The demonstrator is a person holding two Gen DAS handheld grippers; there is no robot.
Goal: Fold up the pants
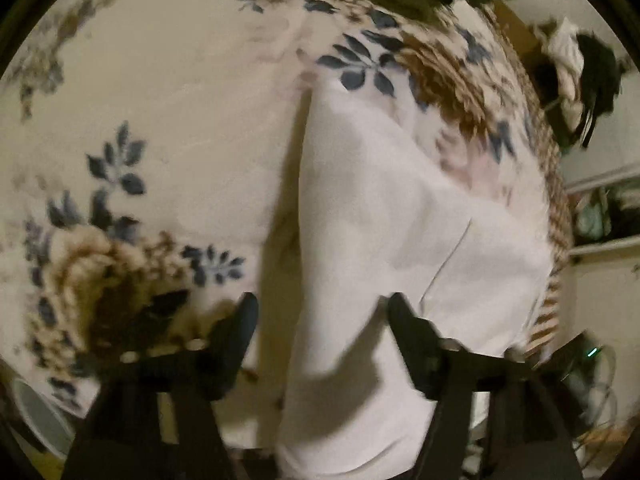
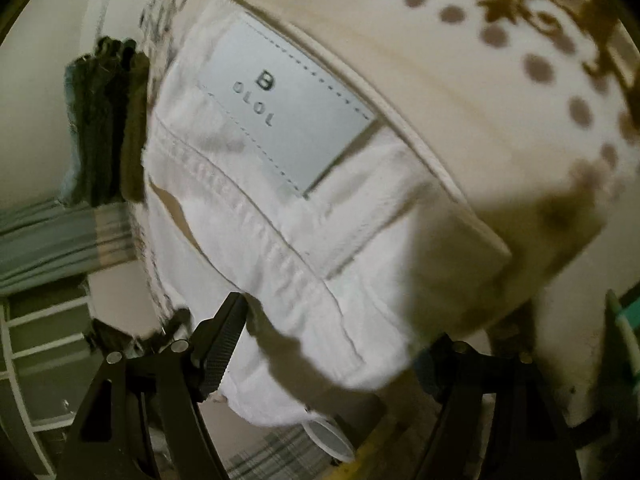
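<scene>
White pants lie on a floral bedspread. In the left wrist view a folded leg runs from the bottom centre up to a narrow end. My left gripper is open, its fingers apart just above the near part of the leg, empty. In the right wrist view the waistband end of the pants with a pale label patch lies on the bedspread. My right gripper is open, with the left finger beside the waistband; the right finger is hidden behind the fabric.
The bed edge runs along the right of the left wrist view, with shelves and a heap of clothes beyond. In the right wrist view dark clothes hang at the left, shelves stand below them.
</scene>
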